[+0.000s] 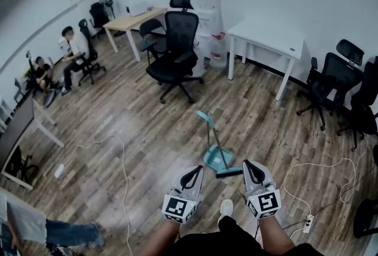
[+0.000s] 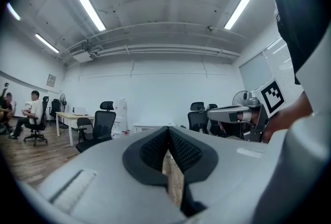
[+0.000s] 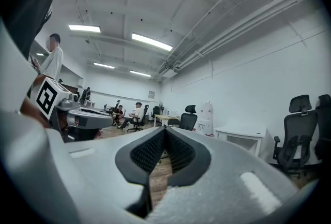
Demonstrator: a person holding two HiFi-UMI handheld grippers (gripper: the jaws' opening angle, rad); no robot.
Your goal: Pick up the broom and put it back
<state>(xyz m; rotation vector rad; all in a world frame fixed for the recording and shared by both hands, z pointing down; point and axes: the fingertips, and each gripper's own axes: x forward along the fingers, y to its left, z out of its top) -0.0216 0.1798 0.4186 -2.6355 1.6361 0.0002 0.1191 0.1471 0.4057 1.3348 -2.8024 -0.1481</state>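
Left hand-held gripper (image 1: pixel 192 177) and right hand-held gripper (image 1: pixel 254 172) were closed, empty and level, likely because the broom (image 1: pixel 214 139), lower centre on the floor (image 1: pixel 147 130), was not yet reached.

The broom (image 1: pixel 229 172) lies on the floor (image 1: pixel 147 125) at 12 o'clock, touching the dustpan (image 1: pixel 215 158), just ahead of the left gripper (image 1: pixel 184 193) and right gripper (image 1: pixel 260 188). Behind it, at 11 o'clock, stands an office chair (image 1: pixel 177 48), with a desk (image 1: pixel 134 20) farther back. Another desk (image 1: pixel 266 36) is at 1 o'clock by the far wall. More chairs (image 1: pixel 331 80) stand at 2 o'clock, seated people (image 1: pixel 74 51) at 10 o'clock, and a power strip (image 1: pixel 307 224) at 4 o'clock.
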